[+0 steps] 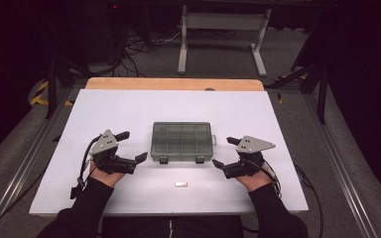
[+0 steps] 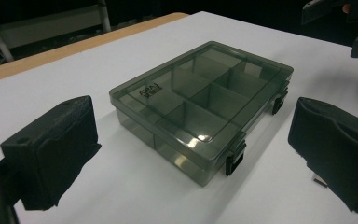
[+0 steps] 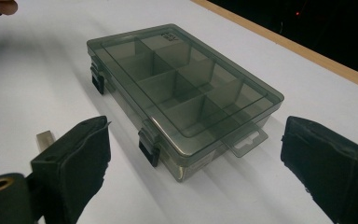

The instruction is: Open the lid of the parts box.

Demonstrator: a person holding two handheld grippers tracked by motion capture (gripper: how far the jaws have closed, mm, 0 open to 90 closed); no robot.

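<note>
At table centre, my two tongs flank the shut box [image 1: 182, 141].
Left tongs [image 1: 131, 146] at nine o'clock, right tongs [image 1: 224, 151] at three, both wide, empty; next I'd judge: reach its front latches [image 2: 234, 158].

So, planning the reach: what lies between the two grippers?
In the high view, the shut grey box lies between the left gripper and the right gripper, with bare white table beside it.

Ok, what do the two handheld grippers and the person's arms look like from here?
Both the left gripper and the right gripper are black, each with two blocky padded fingers and a grey three-cornered plate with small holes on top. A black cable trails from each. The person wears long black sleeves.
</note>
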